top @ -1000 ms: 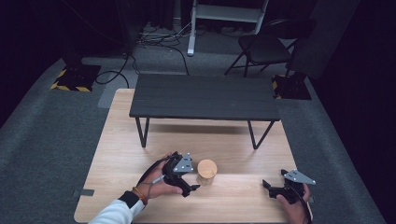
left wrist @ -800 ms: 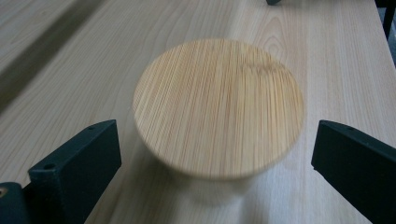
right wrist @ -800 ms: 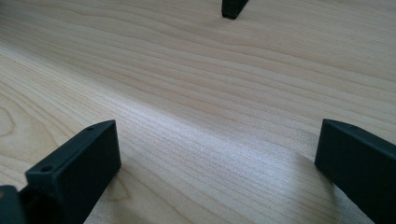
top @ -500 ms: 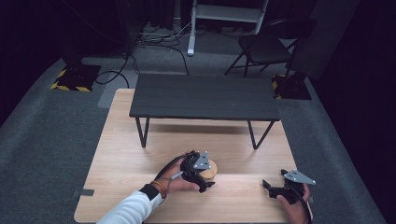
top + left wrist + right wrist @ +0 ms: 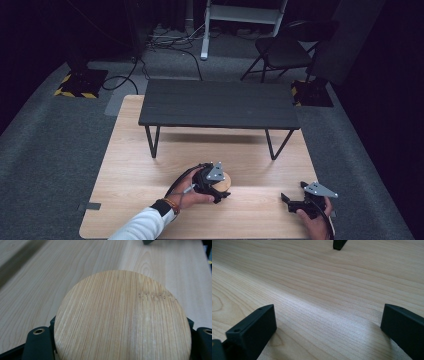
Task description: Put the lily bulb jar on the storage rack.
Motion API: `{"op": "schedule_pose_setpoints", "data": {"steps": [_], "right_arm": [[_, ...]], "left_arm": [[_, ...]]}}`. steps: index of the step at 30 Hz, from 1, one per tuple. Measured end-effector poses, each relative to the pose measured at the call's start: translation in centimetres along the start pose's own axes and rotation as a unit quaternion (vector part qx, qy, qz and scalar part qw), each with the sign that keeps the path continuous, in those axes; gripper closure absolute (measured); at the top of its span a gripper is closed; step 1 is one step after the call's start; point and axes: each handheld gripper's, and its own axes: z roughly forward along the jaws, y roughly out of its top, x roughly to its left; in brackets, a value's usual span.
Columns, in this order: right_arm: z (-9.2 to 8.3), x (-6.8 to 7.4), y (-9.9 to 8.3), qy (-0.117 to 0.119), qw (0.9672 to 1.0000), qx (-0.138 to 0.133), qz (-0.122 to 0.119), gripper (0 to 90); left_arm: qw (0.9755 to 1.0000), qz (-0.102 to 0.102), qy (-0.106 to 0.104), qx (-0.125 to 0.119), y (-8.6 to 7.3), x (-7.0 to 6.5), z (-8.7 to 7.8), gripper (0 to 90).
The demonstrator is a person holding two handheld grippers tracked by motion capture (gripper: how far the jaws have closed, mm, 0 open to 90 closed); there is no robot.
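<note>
Bamboo disc (image 5: 121, 317), round and flat with fine straight grain, sits between the jaws of my left gripper (image 5: 214, 184). Jaws have just been closing and now clamp it, one black jaw at each side of the rim in the left gripper view. Faint dotted mark near the disc's upper right edge. In the high view the disc (image 5: 223, 183) lies on the light wooden tabletop (image 5: 130, 165), near the front middle, just in front of the small black bench (image 5: 218, 104) that stands on the same top. Only its right part peeks out from under the gripper there. My left hand (image 5: 192, 192) wraps the gripper body, white sleeve (image 5: 140, 227) coming in from the bottom edge, band on the wrist.

My right gripper (image 5: 292, 201) is well apart from the disc, near the front right corner of the tabletop, held in my right hand (image 5: 315, 222), grey three-cornered plate on top. In the right gripper view its two black jaws stand wide apart with nothing between them, just bare wood grain, tips low to the tabletop. One black bench foot (image 5: 339, 244) at the top edge of that view.

Grey carpet (image 5: 45, 150) around the table, folding chair (image 5: 280, 50) beyond it.
</note>
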Motion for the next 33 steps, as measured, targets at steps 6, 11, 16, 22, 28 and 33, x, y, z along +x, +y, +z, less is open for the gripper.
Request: {"op": "schedule_pose_setpoints", "data": {"steps": [6, 11, 16, 22, 28, 33], "right_arm": [[0.0, 0.0, 0.0, 0.0, 1.0, 0.0, 0.0, 0.0], [0.0, 0.0, 0.0, 0.0, 1.0, 0.0, 0.0, 0.0], [0.0, 0.0, 0.0, 0.001, 1.0, 0.0, 0.0, 0.0], [0.0, 0.0, 0.0, 0.001, 1.0, 0.0, 0.0, 0.0], [0.0, 0.0, 0.0, 0.001, 1.0, 0.0, 0.0, 0.0], [0.0, 0.0, 0.0, 0.001, 1.0, 0.0, 0.0, 0.0]], "left_arm": [[0.9985, -0.018, 0.017, -0.05, 1.2, 0.5, -3.6, 25.7], [0.9953, -0.041, 0.032, -0.081, 3.1, 2.0, -6.8, 25.6], [0.992, -0.05, 0.045, -0.106, 5.1, 3.7, -9.7, 25.6], [0.9924, -0.037, 0.044, -0.109, 8.4, 4.8, -11.9, 25.6], [0.992, -0.012, 0.06, -0.111, 11.3, 5.2, -12.7, 25.6], [0.99, -0.015, 0.069, -0.122, 12.7, 6.5, -12.2, 25.6]]}}
